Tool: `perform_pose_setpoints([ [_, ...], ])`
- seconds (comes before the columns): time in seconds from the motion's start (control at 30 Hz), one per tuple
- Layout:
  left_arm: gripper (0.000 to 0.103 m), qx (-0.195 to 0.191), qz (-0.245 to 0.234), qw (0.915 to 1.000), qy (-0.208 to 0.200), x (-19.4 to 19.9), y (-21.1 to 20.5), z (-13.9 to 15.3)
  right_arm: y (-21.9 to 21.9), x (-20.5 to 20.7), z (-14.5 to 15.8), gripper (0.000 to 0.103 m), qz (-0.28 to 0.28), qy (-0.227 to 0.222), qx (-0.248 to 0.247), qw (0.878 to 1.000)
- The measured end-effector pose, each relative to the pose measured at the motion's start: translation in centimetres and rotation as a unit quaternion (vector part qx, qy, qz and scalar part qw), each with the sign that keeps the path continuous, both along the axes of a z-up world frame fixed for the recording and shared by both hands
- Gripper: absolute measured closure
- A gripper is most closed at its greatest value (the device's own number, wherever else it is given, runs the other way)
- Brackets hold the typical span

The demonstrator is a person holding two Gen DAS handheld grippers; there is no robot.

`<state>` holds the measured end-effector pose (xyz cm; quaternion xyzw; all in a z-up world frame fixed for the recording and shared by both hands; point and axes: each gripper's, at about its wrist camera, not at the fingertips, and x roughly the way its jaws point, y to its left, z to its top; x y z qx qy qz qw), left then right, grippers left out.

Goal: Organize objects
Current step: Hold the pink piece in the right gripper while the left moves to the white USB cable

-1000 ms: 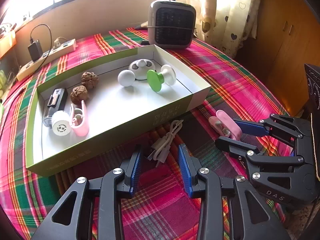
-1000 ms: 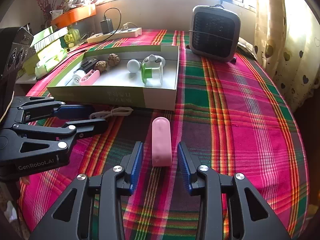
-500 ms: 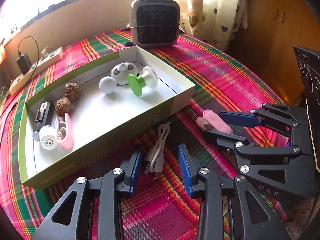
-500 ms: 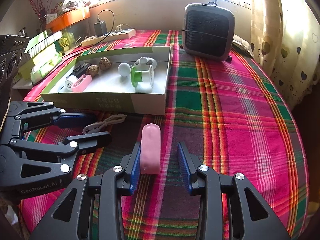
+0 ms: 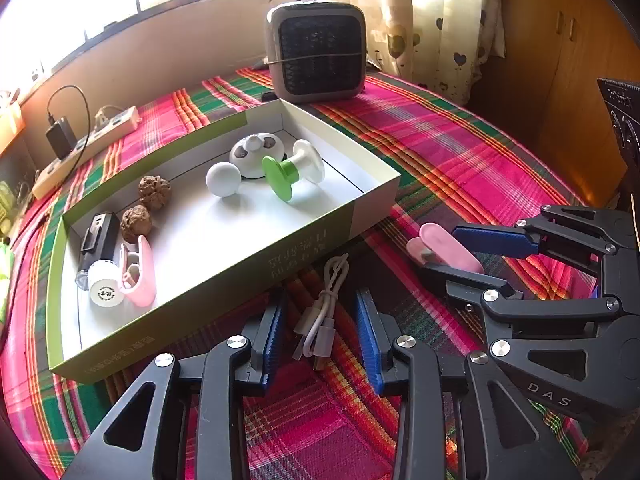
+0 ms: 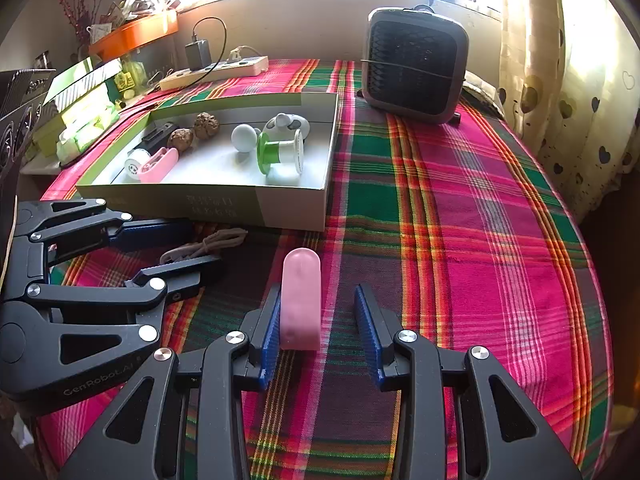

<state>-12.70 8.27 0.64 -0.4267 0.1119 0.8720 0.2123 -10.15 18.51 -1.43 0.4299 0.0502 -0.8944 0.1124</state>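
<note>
Around pink clip (image 6: 301, 300): spread right fingers (image 6: 269, 330).

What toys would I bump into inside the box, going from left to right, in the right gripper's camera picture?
White round cap → pink clip → first walnut → second walnut → white ball → green and white spool, all inside the box.

Woven plaid cloth (image 6: 460, 208) covers the table; the box (image 5: 312, 236) is matt cardboard; the pink clip (image 6: 301, 300) is smooth plastic.
</note>
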Motion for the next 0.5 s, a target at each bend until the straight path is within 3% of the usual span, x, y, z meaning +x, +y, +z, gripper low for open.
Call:
perform_pose_setpoints([
  [0.13, 0.080, -0.002, 0.009, 1.0000, 0.003, -0.02, -0.17, 0.06, 0.01, 0.02, 0.00, 0.067, 0.000, 0.000, -0.001, 1.000],
  [0.27, 0.085, -0.001, 0.017, 0.9998, 0.005, 0.00, -0.30, 0.05, 0.06, 0.02, 0.05, 0.076, -0.003, 0.001, -0.002, 1.000],
  [0.5, 0.085, 0.001, 0.019, 0.9998, 0.005, -0.04, -0.44, -0.03, 0.24, -0.05, 0.10, 0.082, -0.007, 0.001, -0.003, 1.000],
])
